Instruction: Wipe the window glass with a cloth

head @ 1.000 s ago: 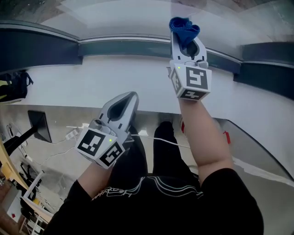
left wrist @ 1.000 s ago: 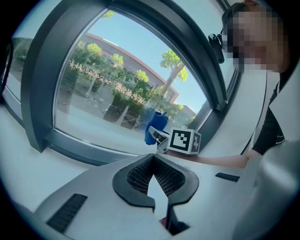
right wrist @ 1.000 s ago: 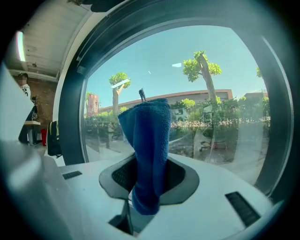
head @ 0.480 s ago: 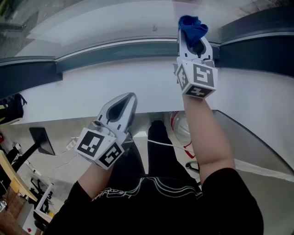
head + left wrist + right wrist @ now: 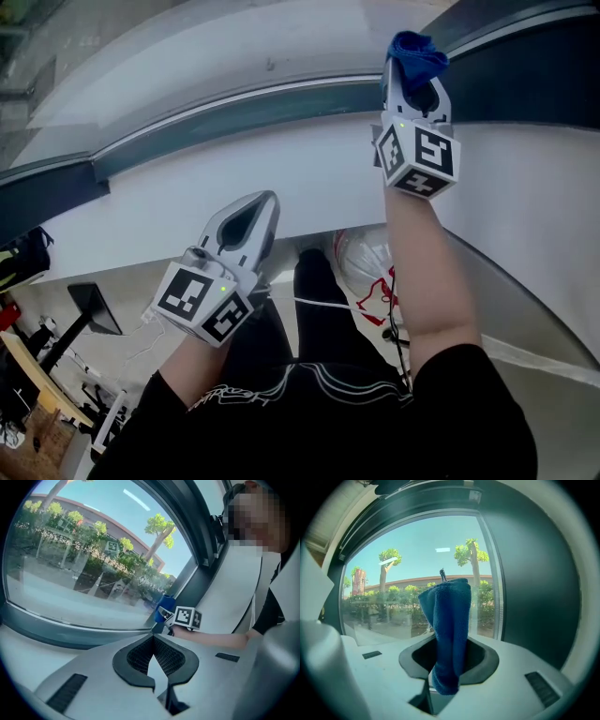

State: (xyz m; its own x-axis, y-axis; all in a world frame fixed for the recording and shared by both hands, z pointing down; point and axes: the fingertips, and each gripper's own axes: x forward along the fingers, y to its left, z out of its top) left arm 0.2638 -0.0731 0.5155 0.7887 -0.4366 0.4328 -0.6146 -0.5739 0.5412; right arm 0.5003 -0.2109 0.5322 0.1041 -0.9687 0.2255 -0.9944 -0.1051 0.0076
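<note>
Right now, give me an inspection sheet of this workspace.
Surface: white sill below the window glass.
Job's things: blue cloth, bunched, near the glass's lower corner; contact unclear.
Clutter: clear item with red parts on the floor.
Grippers: right tool shut on blue cloth; left tool shut, empty, held low.
Cables: white cable across the floor.
Surroundings: dark window frame; trees outside.

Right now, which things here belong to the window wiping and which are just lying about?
For the job: blue cloth, clamped in the right gripper; window glass.
Lying about: white cable; clear bag with red print; left gripper, shut and empty.
</note>
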